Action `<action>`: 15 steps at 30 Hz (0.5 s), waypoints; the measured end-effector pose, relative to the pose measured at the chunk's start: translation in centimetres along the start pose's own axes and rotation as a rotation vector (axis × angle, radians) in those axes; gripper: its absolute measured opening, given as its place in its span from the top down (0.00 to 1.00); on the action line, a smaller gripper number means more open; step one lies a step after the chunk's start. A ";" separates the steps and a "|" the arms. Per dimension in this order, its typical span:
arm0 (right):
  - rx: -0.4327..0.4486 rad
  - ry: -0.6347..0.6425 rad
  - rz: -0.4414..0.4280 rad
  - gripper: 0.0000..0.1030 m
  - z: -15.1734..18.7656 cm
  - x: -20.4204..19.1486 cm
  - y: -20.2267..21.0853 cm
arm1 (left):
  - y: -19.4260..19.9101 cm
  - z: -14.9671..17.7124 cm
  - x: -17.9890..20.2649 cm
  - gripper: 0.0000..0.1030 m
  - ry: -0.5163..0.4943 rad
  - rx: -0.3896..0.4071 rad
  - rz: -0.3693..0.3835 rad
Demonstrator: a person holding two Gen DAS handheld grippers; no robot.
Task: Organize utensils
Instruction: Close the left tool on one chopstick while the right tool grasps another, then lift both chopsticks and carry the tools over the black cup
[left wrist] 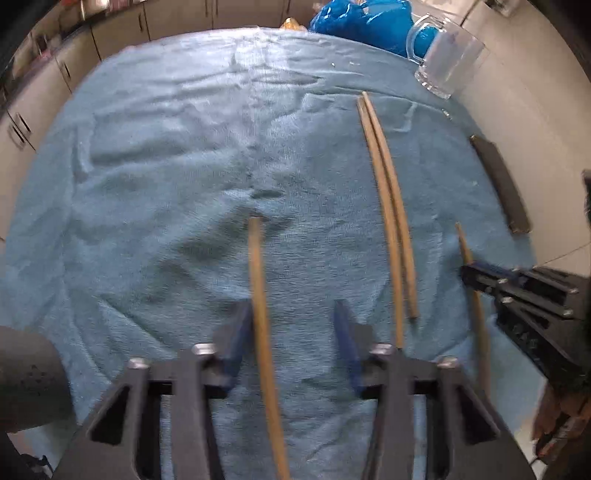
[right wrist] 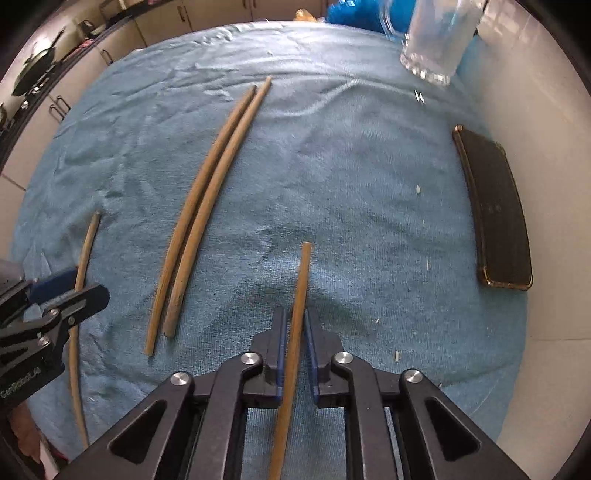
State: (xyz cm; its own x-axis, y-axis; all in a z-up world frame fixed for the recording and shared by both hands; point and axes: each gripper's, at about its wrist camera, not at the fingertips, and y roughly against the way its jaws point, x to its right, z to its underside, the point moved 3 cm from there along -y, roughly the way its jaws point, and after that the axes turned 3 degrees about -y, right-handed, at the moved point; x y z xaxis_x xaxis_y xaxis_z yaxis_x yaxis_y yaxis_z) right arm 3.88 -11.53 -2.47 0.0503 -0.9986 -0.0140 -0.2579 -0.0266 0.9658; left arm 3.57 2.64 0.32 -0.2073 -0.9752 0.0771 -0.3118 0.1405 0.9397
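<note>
The right hand-held gripper (right wrist: pixel 295 317) pointed steeply down and was clamped on a wooden chopstick (right wrist: pixel 301 280). Both blue pads pressed the stick's sides, and its tip reached forward past the fingertips, above the blue towel (right wrist: pixel 351 166).

The left hand-held gripper (left wrist: pixel 291 306) was off to the right one's left. In its own view the fingers stood apart. A second chopstick (left wrist: pixel 258 277) ran forward between them, close against the left pad (left wrist: pixel 236 332), with a clear gap to the right pad. The blur left it unclear whether that stick touched the pad or lay on the towel.

A pair of chopsticks (right wrist: pixel 207 206) lay side by side on the towel between the two hand-held grippers. It sat ahead and left of the right one, and ahead and right of the left one.

A glass mug (right wrist: pixel 432 37) stood far ahead and right of the right hand-held gripper, near the towel's far edge. A dark flat case (right wrist: pixel 495 210) lay to that gripper's right, at the towel's right border and partly on the white desk (right wrist: pixel 546 184). A blue plastic bag (left wrist: pixel 354 22) sat beyond the towel, just beside the mug.
</note>
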 end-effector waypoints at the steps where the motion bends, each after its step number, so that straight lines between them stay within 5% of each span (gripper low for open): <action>1: 0.027 0.001 -0.002 0.94 0.3 -0.1 0.1 | 0.0 0.3 -0.1 0.94 0.000 0.003 0.012; 15: 0.367 -0.061 -0.195 0.94 6.6 -1.1 8.5 | 9.4 6.1 -1.3 0.94 0.068 0.311 0.138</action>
State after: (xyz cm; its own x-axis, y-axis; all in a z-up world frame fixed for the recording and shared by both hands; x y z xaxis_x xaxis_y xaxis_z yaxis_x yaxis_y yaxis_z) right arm -4.70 -10.99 4.03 0.0780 -0.9739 -0.2131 -0.5766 -0.2184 0.7873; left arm -4.72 6.21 6.99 -0.2080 -0.9512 0.2281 -0.5549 0.3068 0.7733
